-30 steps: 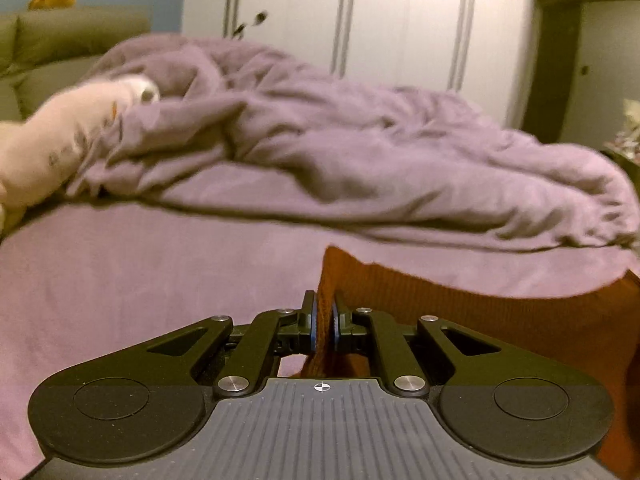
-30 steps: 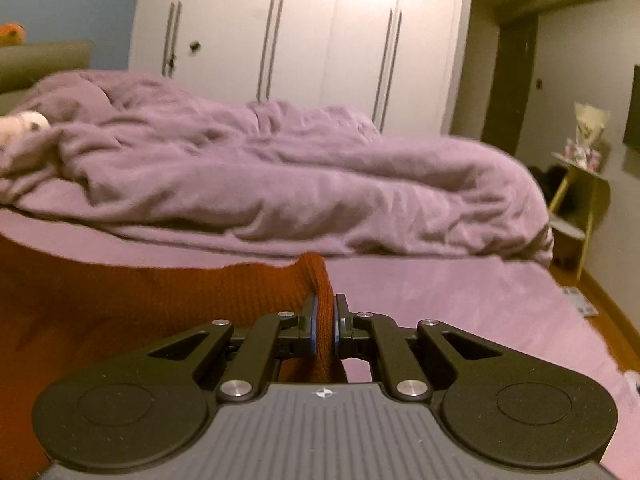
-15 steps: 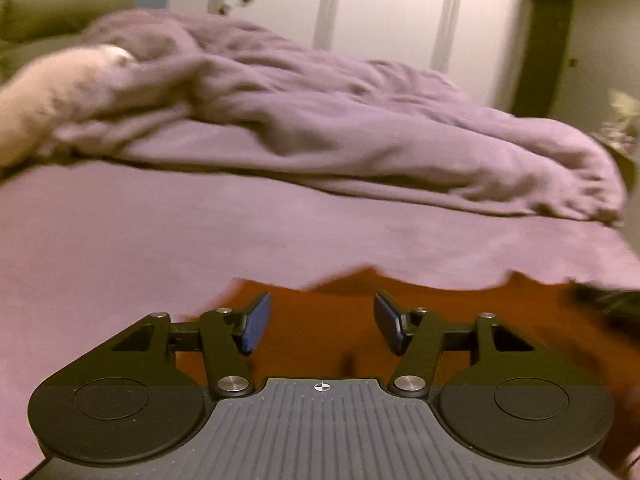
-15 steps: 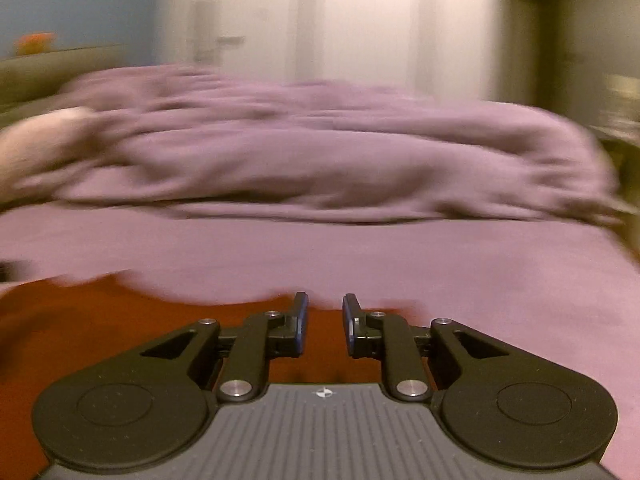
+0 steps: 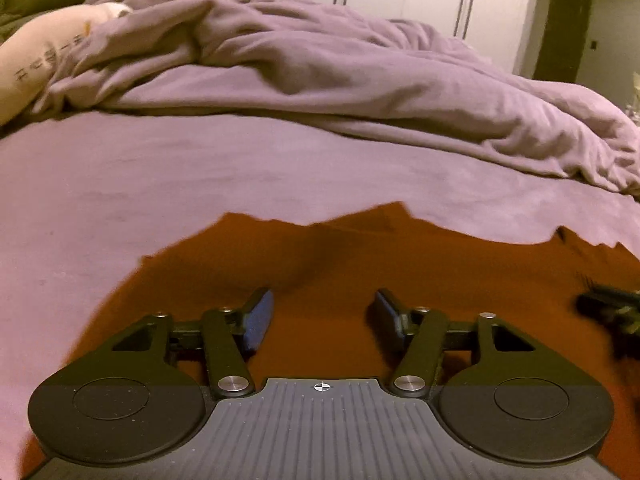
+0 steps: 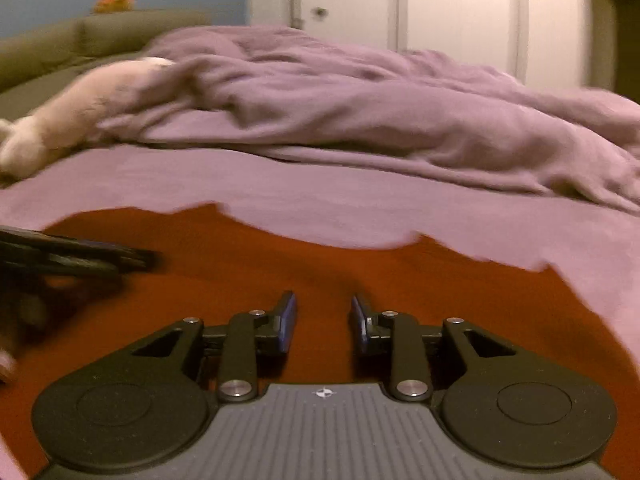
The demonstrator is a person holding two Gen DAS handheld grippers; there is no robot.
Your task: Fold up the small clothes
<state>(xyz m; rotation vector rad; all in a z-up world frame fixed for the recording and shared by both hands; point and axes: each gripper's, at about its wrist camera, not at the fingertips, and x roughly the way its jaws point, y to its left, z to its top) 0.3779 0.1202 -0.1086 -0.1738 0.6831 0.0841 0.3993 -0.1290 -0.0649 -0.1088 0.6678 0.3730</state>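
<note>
Both jaws now stand apart: the left hand-held gripper and right hand-held gripper have released the rust-orange knitted garment, which lies spread on the bed before the duvet, so this fold seems laid.

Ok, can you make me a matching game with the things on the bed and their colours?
Things:
1. garment
2. duvet
3. pillow
4. left tongs

Colours:
A. cream
B. black with blue pads
C. rust orange
D. purple

Pairs: 1-C, 2-D, 3-A, 4-B
</note>
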